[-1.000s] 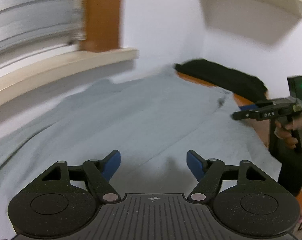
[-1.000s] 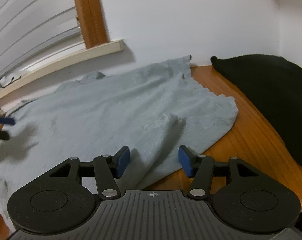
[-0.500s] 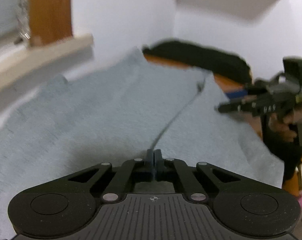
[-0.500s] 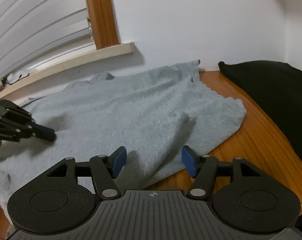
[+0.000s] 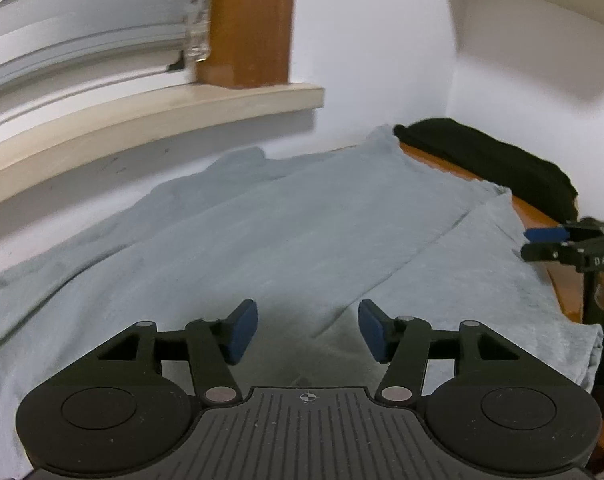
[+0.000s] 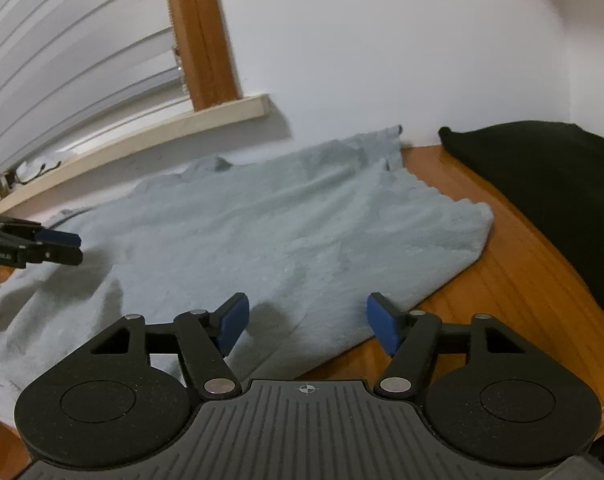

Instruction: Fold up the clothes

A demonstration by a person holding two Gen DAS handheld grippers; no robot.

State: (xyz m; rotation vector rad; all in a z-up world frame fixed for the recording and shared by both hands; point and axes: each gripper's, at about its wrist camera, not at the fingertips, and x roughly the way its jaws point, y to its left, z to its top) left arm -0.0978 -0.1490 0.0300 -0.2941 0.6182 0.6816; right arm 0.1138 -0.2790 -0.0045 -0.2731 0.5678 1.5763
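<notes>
A pale blue-grey garment (image 5: 286,232) lies spread over the wooden table (image 6: 514,292), with one layer folded over along a diagonal edge. My left gripper (image 5: 308,330) hovers open just above the cloth near its front part, nothing between its blue pads. In the right wrist view the same garment (image 6: 286,236) reaches the table's near edge. My right gripper (image 6: 306,324) is open over the garment's front hem, empty. The right gripper (image 5: 562,246) also shows at the right edge of the left wrist view. The left gripper (image 6: 50,246) appears at the left edge of the right wrist view.
A black folded cloth (image 6: 550,184) lies on the table at the back right, next to the wall. A pale window sill (image 5: 142,128) and a wooden frame (image 5: 246,20) with blinds run behind the garment. A white shelf (image 5: 542,8) hangs at the upper right.
My left gripper shut on the cloth half a second ago, has since opened and let it go, leaving a folded layer. The right gripper stayed open and shifted slightly.
</notes>
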